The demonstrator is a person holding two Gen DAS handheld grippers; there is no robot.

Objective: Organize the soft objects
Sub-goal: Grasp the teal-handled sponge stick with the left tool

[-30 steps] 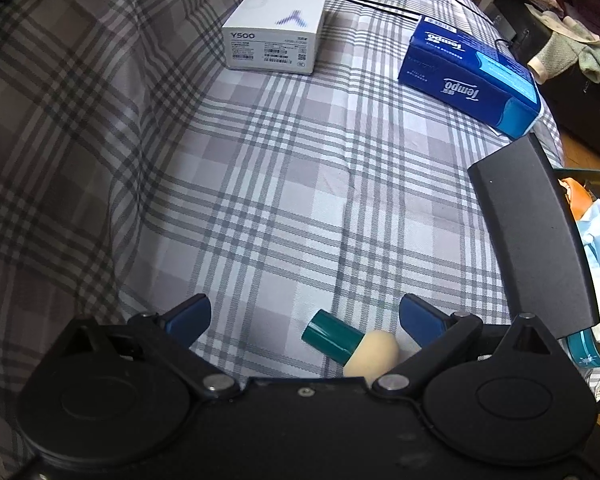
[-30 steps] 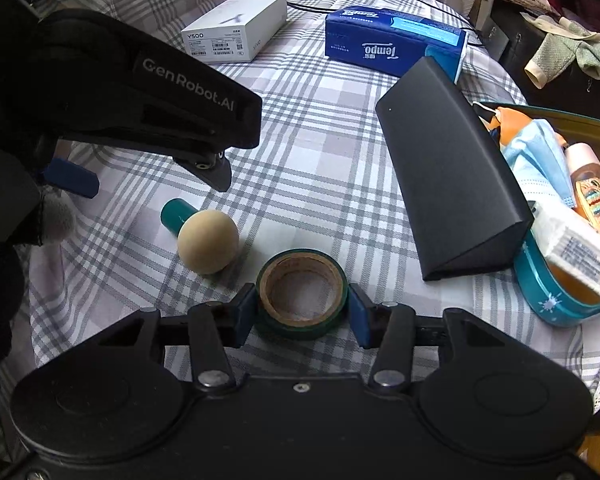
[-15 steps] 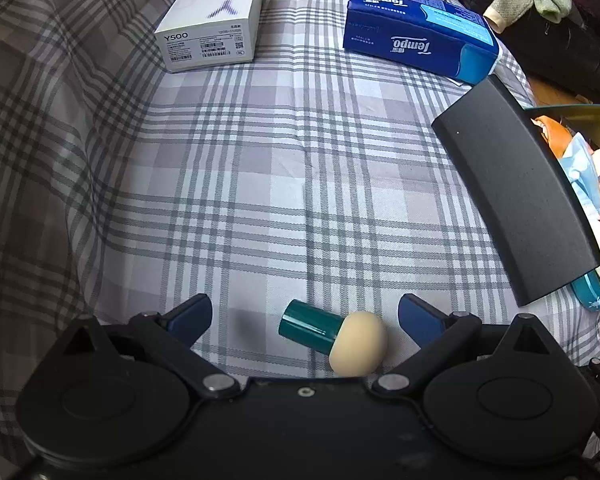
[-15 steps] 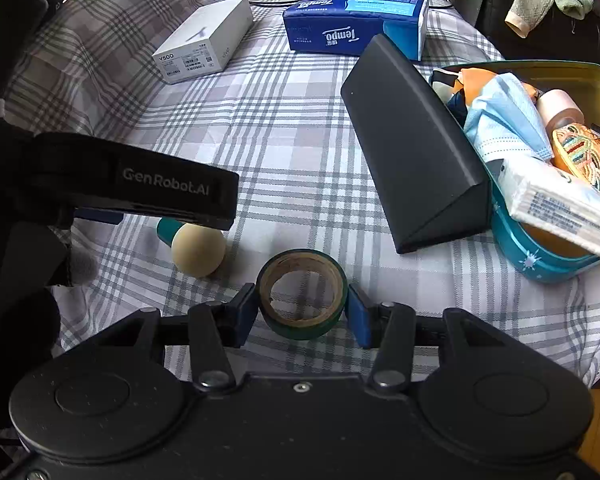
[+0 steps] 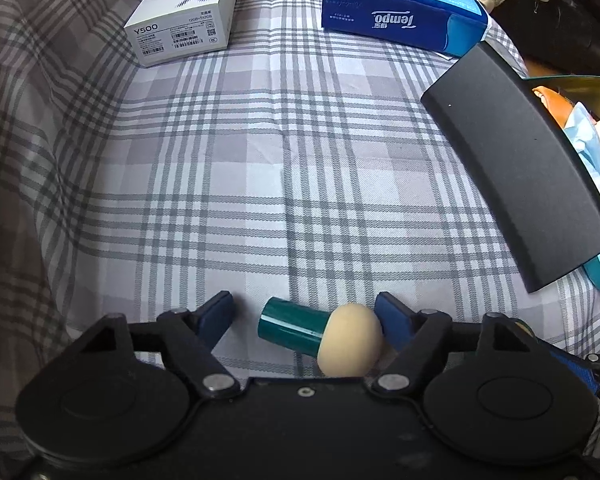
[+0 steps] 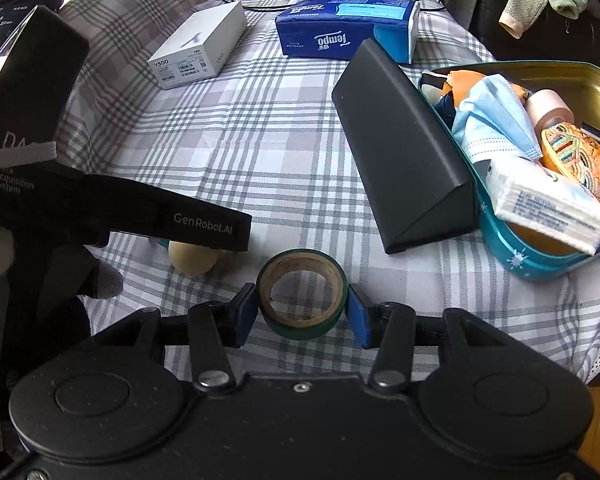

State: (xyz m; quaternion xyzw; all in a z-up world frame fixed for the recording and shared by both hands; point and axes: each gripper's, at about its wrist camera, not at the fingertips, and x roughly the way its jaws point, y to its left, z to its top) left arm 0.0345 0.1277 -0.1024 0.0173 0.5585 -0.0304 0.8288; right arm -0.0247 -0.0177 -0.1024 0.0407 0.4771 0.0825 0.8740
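plaid bedspread (image 5: 284, 168) | left gripper (image 5: 304, 314) wide around sponge applicator (image 5: 324, 336) | right gripper (image 6: 302, 310) apparently clamps tape roll (image 6: 302, 294)

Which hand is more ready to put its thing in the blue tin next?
The right gripper, probably. It is already shut on the green tape roll, and the teal tin lies on its side. The left gripper is open around the makeup sponge, nothing gripped yet.

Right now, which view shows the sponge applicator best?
The left wrist view. The applicator lies whole between the open fingers of the left gripper, beige head and teal handle both clear. In the right wrist view the left gripper's body hides most of it; only part of the beige head shows.
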